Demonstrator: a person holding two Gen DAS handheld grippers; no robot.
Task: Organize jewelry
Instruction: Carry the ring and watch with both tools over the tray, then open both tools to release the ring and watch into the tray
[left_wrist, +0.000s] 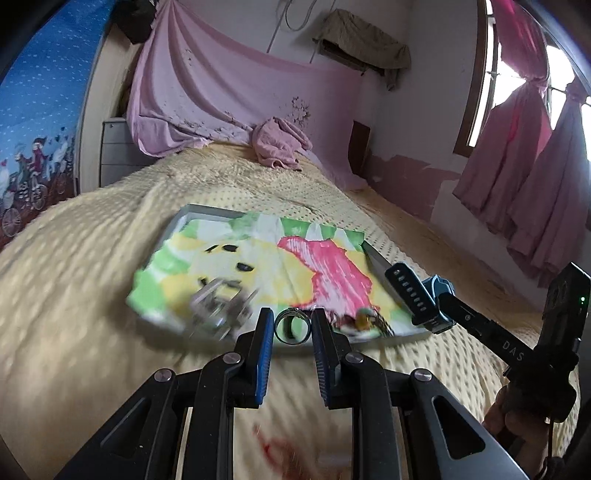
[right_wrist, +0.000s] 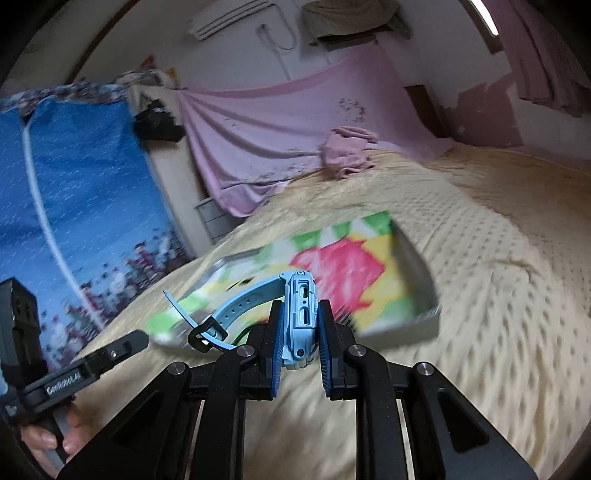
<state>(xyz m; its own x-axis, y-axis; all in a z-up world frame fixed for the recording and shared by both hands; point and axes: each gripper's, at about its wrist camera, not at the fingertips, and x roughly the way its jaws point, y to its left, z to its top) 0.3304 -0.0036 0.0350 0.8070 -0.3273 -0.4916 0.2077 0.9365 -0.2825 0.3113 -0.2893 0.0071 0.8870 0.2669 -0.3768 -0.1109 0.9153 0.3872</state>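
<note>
The left claw (left_wrist: 292, 326) grips a ring (left_wrist: 291, 326) above the tray's (left_wrist: 207, 213) near edge on the bed (left_wrist: 92, 295). The right claw (right_wrist: 300, 328), near the tray's right edge, clamps a blue watch (right_wrist: 299, 314). Writing reads "DAS" on the right claw's handle and "GenRobot.AI" on the left's.

A tray (left_wrist: 384, 264) lies on the bed (left_wrist: 92, 266) at mid-frame in the left wrist view, with a cloth (left_wrist: 258, 258) spread inside it. A ring (left_wrist: 291, 325) sits between the pads of the left hand-held gripper (left_wrist: 292, 328), at the tray's near edge. Right of it, over the tray's right rim, the right hand-held gripper (right_wrist: 301, 332) holds a watch (right_wrist: 300, 317), its strap trailing toward the left of the right wrist view. A bundled towel (left_wrist: 279, 144) lies behind the tray, at the bed's far end.
</note>
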